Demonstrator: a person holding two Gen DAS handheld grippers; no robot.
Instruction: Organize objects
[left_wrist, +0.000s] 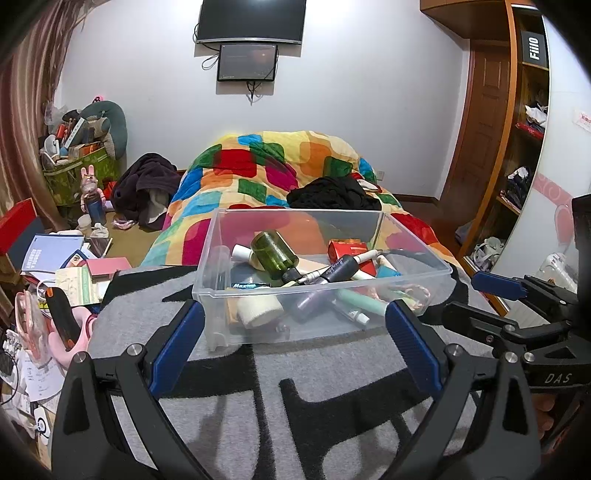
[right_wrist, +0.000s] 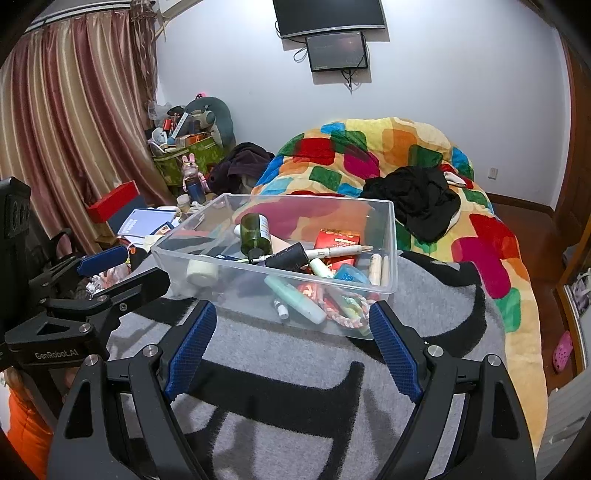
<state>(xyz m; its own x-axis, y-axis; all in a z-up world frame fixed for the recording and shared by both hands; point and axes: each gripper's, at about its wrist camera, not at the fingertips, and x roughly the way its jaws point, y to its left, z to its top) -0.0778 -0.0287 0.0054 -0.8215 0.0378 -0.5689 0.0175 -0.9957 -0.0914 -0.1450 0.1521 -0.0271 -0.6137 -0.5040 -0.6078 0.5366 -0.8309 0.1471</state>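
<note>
A clear plastic bin (left_wrist: 255, 334) stands on a grey and black blanket (left_wrist: 325, 402) on the bed; it also shows in the right wrist view (right_wrist: 389, 236). It holds several small items: a green bottle (left_wrist: 274, 254), a dark tube (left_wrist: 341, 268), a white pen (right_wrist: 334, 252), a red box (right_wrist: 338, 238), a mint tube (right_wrist: 295, 298), a white roll (left_wrist: 258, 309). My left gripper (left_wrist: 295, 328) is open and empty just in front of the bin. My right gripper (right_wrist: 293, 328) is open and empty at the bin's near right corner.
A colourful quilt (left_wrist: 258, 158) with black clothing (left_wrist: 332, 194) lies behind the bin. Books and clutter (left_wrist: 62, 258) crowd the floor at left. A wardrobe (left_wrist: 517, 147) stands at right. The right gripper shows at the right edge of the left wrist view (left_wrist: 495, 297).
</note>
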